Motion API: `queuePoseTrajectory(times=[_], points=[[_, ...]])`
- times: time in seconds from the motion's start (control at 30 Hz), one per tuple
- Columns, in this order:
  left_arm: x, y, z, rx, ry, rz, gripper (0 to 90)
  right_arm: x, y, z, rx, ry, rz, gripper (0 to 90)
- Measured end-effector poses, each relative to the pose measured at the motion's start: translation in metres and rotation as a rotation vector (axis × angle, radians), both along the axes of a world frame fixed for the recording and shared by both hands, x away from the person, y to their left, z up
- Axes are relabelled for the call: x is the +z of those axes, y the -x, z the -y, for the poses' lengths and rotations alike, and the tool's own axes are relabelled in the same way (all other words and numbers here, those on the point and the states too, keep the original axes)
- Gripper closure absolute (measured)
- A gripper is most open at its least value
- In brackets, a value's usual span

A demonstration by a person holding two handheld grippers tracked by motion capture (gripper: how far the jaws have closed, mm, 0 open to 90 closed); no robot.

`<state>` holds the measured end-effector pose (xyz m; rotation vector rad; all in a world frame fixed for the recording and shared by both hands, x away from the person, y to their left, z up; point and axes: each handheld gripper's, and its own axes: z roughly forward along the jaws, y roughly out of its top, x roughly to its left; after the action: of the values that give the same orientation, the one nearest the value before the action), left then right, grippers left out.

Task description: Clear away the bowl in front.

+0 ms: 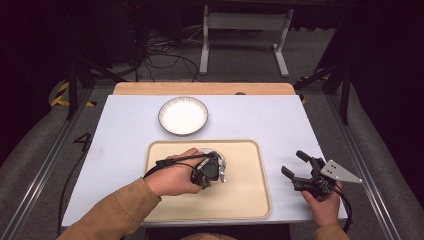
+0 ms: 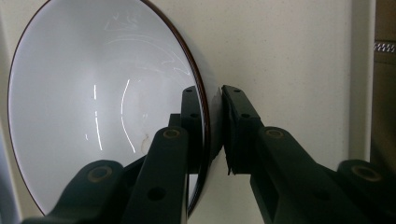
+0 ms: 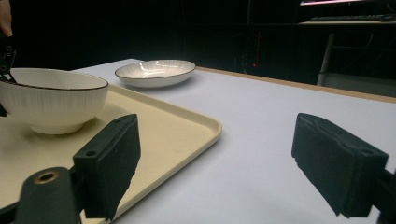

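Observation:
A white ribbed bowl [image 2: 93,107] with a thin dark rim stands on the beige tray [image 1: 240,195]. My left gripper [image 2: 212,126] is shut on the bowl's rim, one jaw inside and one outside. In the high view the left gripper [image 1: 214,162] and the hand cover most of the bowl. From the right gripper view the bowl [image 3: 51,105] stands upright on the tray [image 3: 163,126]. My right gripper [image 1: 295,164] rests open over the table to the right of the tray, and its jaws [image 3: 224,163] stand wide apart with nothing between them.
A shallow white plate [image 1: 183,116] with a dark rim lies on the table behind the tray, also seen as a plate [image 3: 155,72] in the right gripper view. The pale table [image 1: 280,120] ends in a wooden strip at the back. Cables and a metal stand lie on the floor beyond.

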<state>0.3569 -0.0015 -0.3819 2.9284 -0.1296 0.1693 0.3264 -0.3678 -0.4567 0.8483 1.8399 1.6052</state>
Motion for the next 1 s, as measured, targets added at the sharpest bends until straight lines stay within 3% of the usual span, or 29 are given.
queuePoseTrajectory(times=[0.8,1.0], points=[[-0.007,0.001,-0.001,0.009,-0.015,-0.042,83.0,0.000,0.000,0.000,-0.001,0.003,-0.001,16.1],[-0.012,0.001,-0.001,0.025,-0.024,-0.082,76.4,0.000,0.000,0.000,0.000,0.003,-0.001,16.1]])
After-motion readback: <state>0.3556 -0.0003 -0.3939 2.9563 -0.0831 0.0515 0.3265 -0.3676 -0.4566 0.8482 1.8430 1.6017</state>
